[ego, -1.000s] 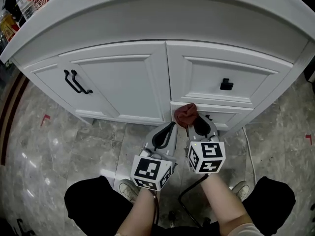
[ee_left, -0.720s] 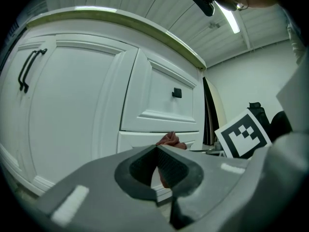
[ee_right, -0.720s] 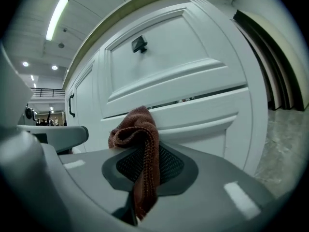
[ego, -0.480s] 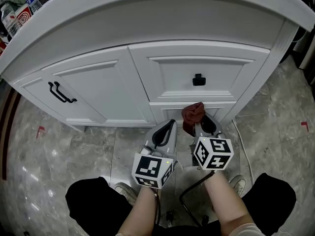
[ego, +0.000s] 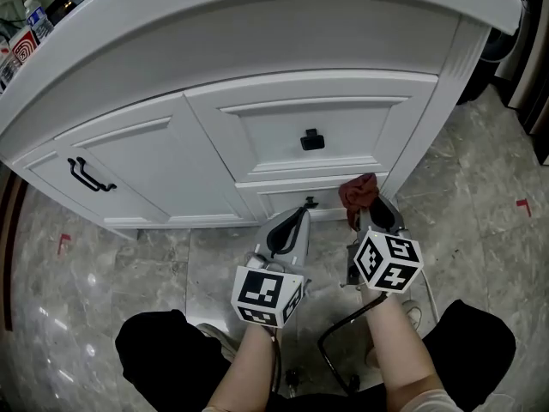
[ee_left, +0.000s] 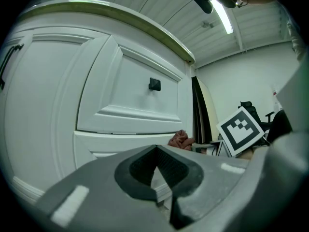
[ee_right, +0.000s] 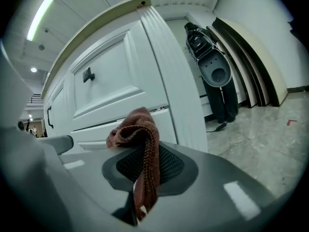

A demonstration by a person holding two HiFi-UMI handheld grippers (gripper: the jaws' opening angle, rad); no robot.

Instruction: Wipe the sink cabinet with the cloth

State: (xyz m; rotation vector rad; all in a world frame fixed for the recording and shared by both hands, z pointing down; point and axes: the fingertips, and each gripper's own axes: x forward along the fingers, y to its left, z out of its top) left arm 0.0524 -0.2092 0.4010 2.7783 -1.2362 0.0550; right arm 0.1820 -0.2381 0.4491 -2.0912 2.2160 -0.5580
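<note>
Sink cabinet (ego: 146, 153): right tool (ee_right: 144, 161) clamped on cloth (ee_right: 136, 125), left tool (ee_left: 155, 152) closed.

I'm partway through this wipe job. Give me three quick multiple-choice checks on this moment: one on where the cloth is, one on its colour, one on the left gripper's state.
1. Where is the cloth?
A. At the door's bar handle.
B. By the right end of the lower drawer, in the right gripper.
C. On the countertop.

2. What colour is the cloth?
A. Blue.
B. White.
C. Reddish-brown.

3. How does the left gripper stand?
A. Shut with nothing in it.
B. Shut on the cloth.
C. Wide open round the drawer knob.

Answers:
1 B: the head view shows it low at the right side of the cabinet.
2 C: the right gripper view shows it close up.
3 A: the left gripper view shows its jaws together, with only the cabinet beyond.
</note>
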